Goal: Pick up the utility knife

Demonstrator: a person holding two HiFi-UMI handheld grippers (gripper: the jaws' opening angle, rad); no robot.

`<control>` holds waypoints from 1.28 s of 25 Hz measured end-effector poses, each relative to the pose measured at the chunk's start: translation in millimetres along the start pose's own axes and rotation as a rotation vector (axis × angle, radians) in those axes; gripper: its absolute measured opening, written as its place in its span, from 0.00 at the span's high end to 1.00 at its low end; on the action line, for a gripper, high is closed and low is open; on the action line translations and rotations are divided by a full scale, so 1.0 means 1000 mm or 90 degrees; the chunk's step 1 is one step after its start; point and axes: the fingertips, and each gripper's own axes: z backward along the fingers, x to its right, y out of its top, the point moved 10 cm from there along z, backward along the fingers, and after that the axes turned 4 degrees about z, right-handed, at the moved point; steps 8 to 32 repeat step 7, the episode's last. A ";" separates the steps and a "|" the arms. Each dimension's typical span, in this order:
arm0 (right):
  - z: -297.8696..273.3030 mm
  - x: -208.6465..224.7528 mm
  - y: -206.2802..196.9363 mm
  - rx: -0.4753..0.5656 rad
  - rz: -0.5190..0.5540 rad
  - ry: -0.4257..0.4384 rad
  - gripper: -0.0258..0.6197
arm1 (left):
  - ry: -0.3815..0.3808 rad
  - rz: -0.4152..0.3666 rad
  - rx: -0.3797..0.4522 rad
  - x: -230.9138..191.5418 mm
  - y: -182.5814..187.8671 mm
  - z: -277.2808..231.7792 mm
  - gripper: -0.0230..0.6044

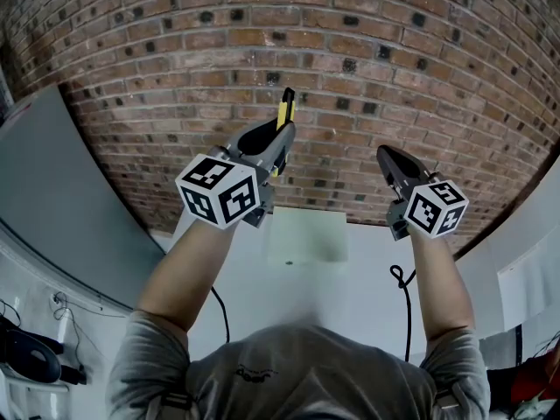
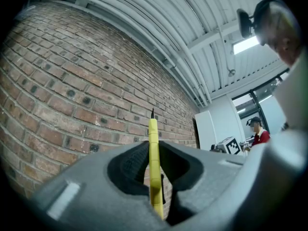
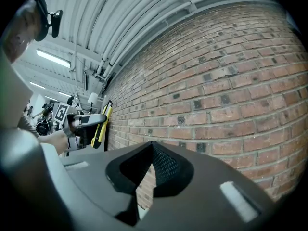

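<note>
The yellow and black utility knife (image 1: 284, 110) stands upright in my left gripper (image 1: 278, 138), raised in front of the brick wall. The left gripper view shows the knife (image 2: 153, 165) edge-on, clamped between the jaws, its tip pointing up. In the right gripper view the knife (image 3: 101, 124) and the left gripper (image 3: 89, 121) appear far to the left. My right gripper (image 1: 389, 160) is held up at the same height to the right; its jaws are closed together with nothing between them (image 3: 150, 170).
A red brick wall (image 1: 350, 77) fills the view ahead. Below lies a white table (image 1: 350, 278) with a pale square sheet (image 1: 306, 236) on it. A grey panel (image 1: 61, 199) stands at the left. A black cable (image 1: 404, 296) hangs under the right arm.
</note>
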 end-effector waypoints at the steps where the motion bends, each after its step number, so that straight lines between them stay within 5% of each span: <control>1: 0.000 0.000 0.000 0.000 0.000 0.000 0.95 | 0.000 0.000 0.000 0.000 0.000 0.000 0.87; 32: 0.000 0.001 0.000 0.000 0.004 0.002 0.95 | 0.000 -0.004 -0.002 0.001 -0.001 -0.002 0.87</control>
